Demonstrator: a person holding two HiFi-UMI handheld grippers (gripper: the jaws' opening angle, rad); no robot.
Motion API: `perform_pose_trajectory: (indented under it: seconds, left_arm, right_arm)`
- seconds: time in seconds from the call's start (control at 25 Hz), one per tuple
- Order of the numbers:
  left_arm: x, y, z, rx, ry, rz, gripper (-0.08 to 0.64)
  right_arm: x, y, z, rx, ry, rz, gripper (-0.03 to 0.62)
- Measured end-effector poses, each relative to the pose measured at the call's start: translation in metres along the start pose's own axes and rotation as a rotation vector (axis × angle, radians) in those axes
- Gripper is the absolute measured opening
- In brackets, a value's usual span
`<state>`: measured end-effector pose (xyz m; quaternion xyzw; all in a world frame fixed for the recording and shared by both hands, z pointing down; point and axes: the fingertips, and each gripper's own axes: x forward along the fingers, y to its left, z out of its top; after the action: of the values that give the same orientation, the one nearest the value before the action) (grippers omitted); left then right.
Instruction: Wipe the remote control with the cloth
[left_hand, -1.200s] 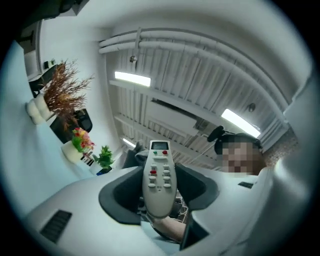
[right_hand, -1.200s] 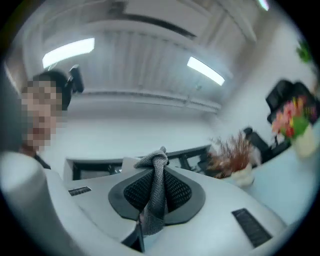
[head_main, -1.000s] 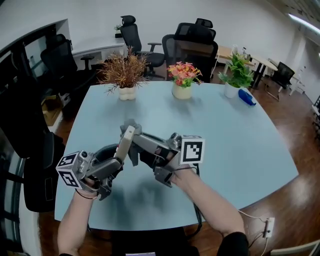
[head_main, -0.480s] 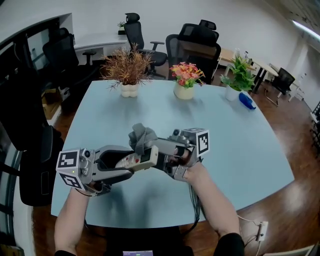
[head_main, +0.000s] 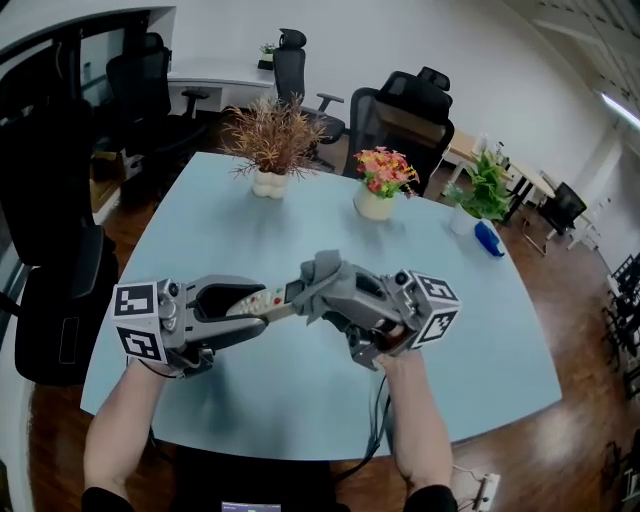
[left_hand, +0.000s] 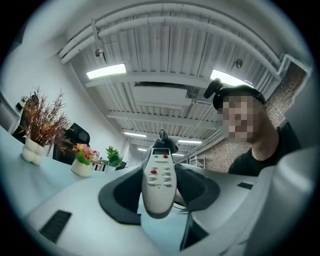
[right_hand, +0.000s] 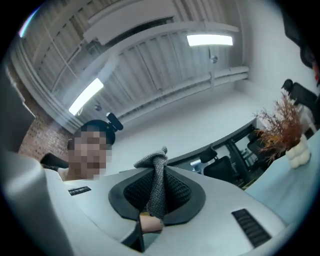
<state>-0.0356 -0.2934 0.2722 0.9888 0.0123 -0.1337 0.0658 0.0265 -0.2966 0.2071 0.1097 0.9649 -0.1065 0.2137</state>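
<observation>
The white remote control (head_main: 262, 303) lies roughly level above the table, buttons up, with my left gripper (head_main: 258, 306) shut on its near end. In the left gripper view the remote (left_hand: 159, 180) stands between the dark pads of the left gripper (left_hand: 160, 194), and a tuft of cloth (left_hand: 163, 138) peeks over its far end. My right gripper (head_main: 318, 288) is shut on the grey cloth (head_main: 320, 272), which is bunched against the remote's far end. In the right gripper view the knitted cloth (right_hand: 158, 190) stands pinched upright in the right gripper (right_hand: 157, 200). The remote is hidden there.
On the light-blue table (head_main: 300, 400) stand a dried plant in a white pot (head_main: 272, 142), a flower pot (head_main: 380, 186), a green plant (head_main: 484, 184) and a blue object (head_main: 494, 238) at the far side. Office chairs (head_main: 410, 112) ring the table.
The remote went from standing upright to lying level with its buttons up. Both grippers rolled and rose a little. The cloth slid from the remote's middle to its far end.
</observation>
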Motion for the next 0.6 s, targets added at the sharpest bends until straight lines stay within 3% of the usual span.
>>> perform_pose_trajectory:
  seconds: [0.08, 0.12, 0.16, 0.2, 0.24, 0.32, 0.4, 0.48, 0.52, 0.6]
  left_arm:
    - [-0.001, -0.002, 0.001, 0.004, -0.004, -0.013, 0.199]
    - [0.001, -0.003, 0.001, 0.035, 0.008, -0.002, 0.199]
    - [0.002, -0.001, -0.001, 0.113, 0.051, 0.050, 0.199]
    - [0.002, 0.006, -0.006, 0.260, 0.138, 0.154, 0.199]
    - [0.000, 0.018, -0.013, 0.473, 0.271, 0.301, 0.199]
    - [-0.006, 0.046, -0.029, 0.966, 0.579, 0.595, 0.199]
    - [-0.010, 0.059, -0.041, 1.333, 0.804, 0.732, 0.199]
    - [-0.011, 0.062, -0.047, 1.571, 0.944, 0.773, 0.201]
    - [-0.008, 0.059, -0.051, 1.653, 0.982, 0.767, 0.201]
    - [0.001, 0.054, -0.060, 1.742, 1.021, 0.727, 0.201]
  right_arm:
    - [-0.006, -0.023, -0.004, -0.046, 0.044, -0.137, 0.029]
    - [-0.014, -0.042, -0.008, -0.067, 0.087, -0.243, 0.029]
    - [-0.023, -0.061, -0.012, -0.086, 0.141, -0.363, 0.029]
    - [-0.033, -0.077, -0.016, -0.100, 0.189, -0.469, 0.029]
    - [-0.041, -0.087, -0.016, -0.109, 0.218, -0.545, 0.029]
    - [-0.046, -0.091, -0.008, -0.131, 0.221, -0.615, 0.029]
    - [-0.035, -0.087, -0.009, -0.158, 0.221, -0.639, 0.029]
    - [-0.014, -0.087, -0.029, -0.166, 0.263, -0.660, 0.029]
    - [-0.005, -0.088, -0.043, -0.160, 0.297, -0.677, 0.029]
    - [0.005, -0.092, -0.066, -0.145, 0.368, -0.729, 0.029]
